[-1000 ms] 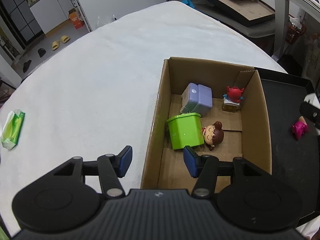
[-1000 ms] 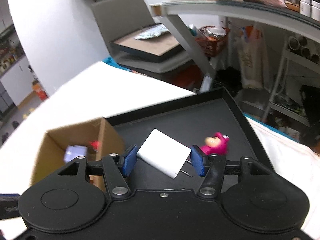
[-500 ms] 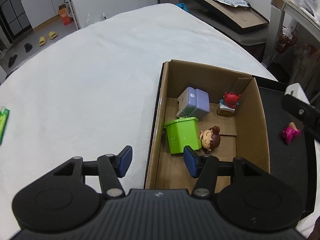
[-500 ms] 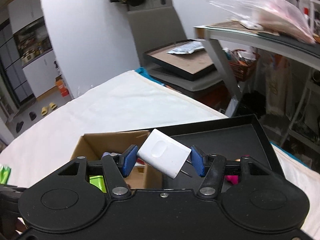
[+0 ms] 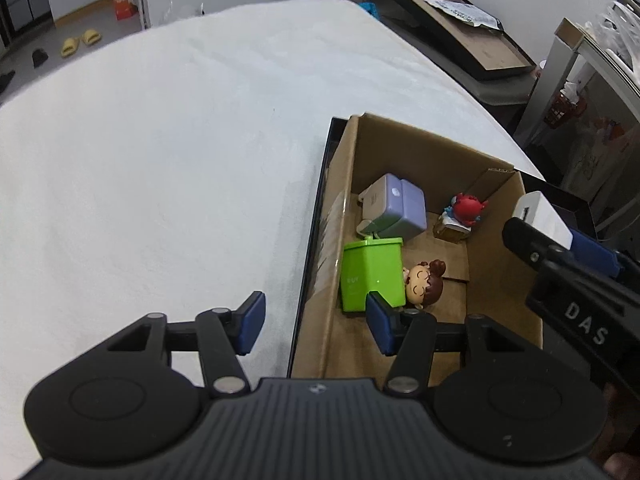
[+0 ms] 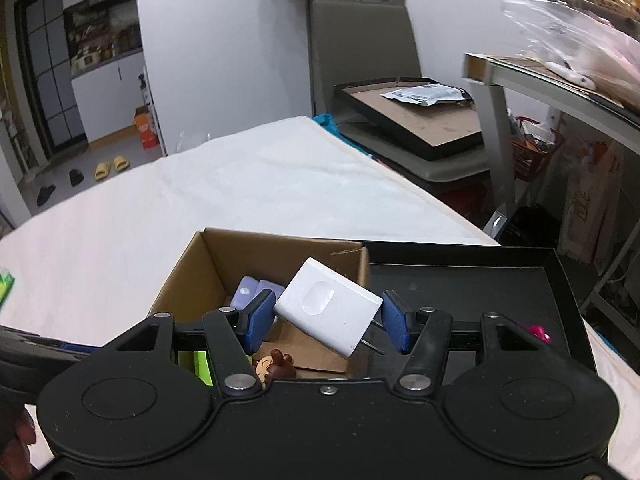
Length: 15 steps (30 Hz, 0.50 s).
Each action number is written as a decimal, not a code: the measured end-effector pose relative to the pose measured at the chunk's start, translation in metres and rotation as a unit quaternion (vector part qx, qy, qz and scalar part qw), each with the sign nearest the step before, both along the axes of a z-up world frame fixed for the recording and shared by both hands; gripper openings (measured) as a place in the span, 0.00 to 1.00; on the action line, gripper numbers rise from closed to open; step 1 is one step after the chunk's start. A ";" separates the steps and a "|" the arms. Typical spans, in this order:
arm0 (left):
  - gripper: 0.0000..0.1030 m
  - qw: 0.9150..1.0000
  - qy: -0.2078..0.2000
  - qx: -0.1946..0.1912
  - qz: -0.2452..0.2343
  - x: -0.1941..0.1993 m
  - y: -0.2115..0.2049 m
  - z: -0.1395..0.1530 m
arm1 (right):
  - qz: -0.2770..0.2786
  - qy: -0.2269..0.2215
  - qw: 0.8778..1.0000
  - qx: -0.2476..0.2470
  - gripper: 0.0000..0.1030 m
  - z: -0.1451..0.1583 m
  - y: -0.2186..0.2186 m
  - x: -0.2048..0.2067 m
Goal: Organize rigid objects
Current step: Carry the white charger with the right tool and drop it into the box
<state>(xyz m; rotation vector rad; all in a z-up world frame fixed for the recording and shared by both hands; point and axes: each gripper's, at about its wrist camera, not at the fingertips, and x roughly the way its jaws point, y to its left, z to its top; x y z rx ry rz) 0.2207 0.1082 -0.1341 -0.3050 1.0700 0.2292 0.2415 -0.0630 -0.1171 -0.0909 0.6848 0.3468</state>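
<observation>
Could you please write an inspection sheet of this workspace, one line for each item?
Surface: table under white cloth, with a black tray on it.
Job's things: open brown cardboard box holds a lilac plug adapter, a green plastic toy bin, a brown-haired doll figure and a red crab figure; a pink toy lies on the tray.
Clutter: green packet at the cloth's edge.
Grippers: right gripper shut on a white wall charger above the box; left gripper open, holding nothing.
Cables: nothing seen.
Surroundings: grey chair, yellow slippers on the floor.
</observation>
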 end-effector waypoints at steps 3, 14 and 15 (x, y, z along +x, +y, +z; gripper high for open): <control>0.47 1.000 -0.001 -0.019 -0.008 0.000 0.001 -0.005 | 0.005 0.003 1.000 -0.013 0.55 -0.005 0.009 0.001; 0.14 0.999 0.010 -0.044 -0.025 0.000 0.008 -0.013 | 0.018 -0.006 0.999 -0.029 0.56 -0.010 0.034 0.004; 0.14 0.999 0.011 -0.046 -0.023 0.000 0.009 -0.014 | 0.023 -0.006 0.999 -0.026 0.56 -0.009 0.036 0.005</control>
